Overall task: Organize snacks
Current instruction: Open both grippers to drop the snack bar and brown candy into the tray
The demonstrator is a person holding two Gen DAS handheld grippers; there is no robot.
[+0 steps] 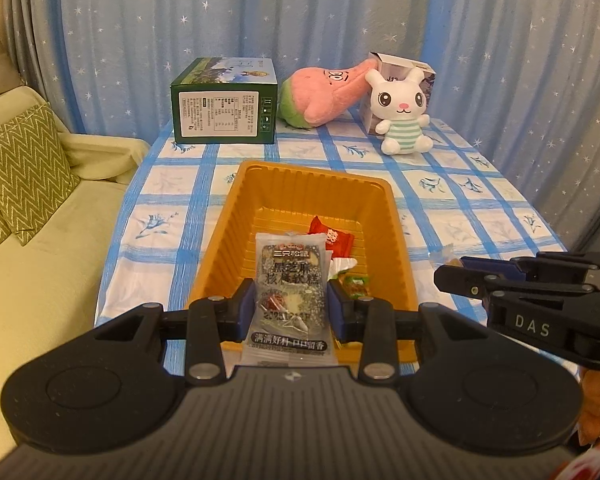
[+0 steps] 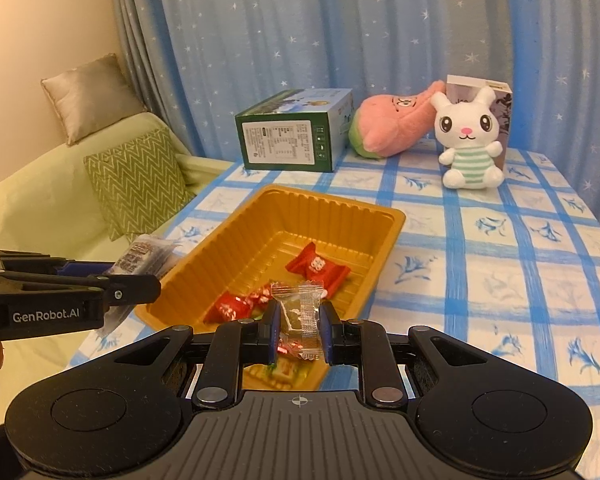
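We had the left hand-held gripper point(image 1: 291, 312) clamped on the sesame packet point(image 1: 290, 280), the right hand-held gripper point(image 2: 299, 326) pinching a clear candy point(image 2: 300, 316) (both over the near end of the orange tray point(image 2: 388, 240), which ran lengthwise ahead).

The left gripper point(image 1: 291, 310) sits low at centre frame, pads pinching a packet. The right gripper point(image 2: 299, 330) likewise clamps a small wrapper.

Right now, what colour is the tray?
Orange-yellow tray, with ribbed walls; clearest in the right wrist view.

My left gripper point(image 1: 292, 312) and right gripper point(image 2: 299, 332) are matte black with blue pads point(image 1: 245, 312), silver screws, ribbed bases, white "DAS" and "GenRobot.AI" lettering.
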